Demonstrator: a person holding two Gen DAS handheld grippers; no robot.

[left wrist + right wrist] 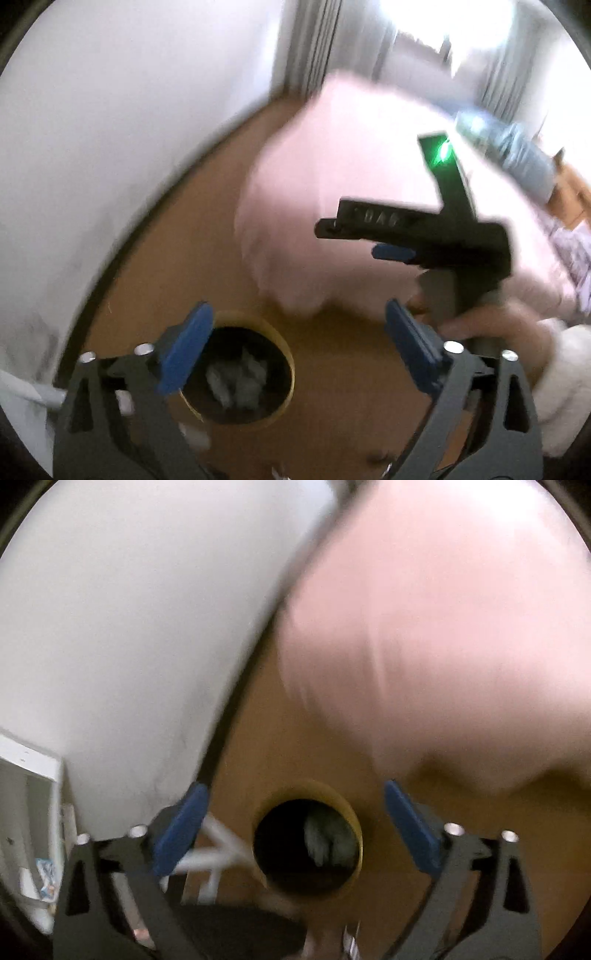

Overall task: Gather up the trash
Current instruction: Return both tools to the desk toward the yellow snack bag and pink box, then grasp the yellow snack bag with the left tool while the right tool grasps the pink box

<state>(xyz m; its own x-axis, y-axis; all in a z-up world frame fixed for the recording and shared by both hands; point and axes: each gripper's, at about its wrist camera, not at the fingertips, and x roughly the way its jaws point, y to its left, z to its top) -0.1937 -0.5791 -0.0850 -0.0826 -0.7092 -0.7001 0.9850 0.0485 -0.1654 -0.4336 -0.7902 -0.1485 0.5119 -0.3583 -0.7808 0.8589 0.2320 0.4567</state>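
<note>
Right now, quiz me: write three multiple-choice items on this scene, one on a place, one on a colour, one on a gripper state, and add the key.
1. Where does the crumpled paper lie?
A. inside the round bin
B. on the pink bedding
C. in the left gripper

2. What colour are the gripper pads?
A. red
B. blue
C. white

3. How does the right gripper stand?
A. shut on paper
B. shut, empty
C. open, empty

Key: 1 A, paper shows down in the bin's dark mouth; 2 B, both views show blue pads; 3 C, pads stand wide apart, with nothing gripped between them.
</note>
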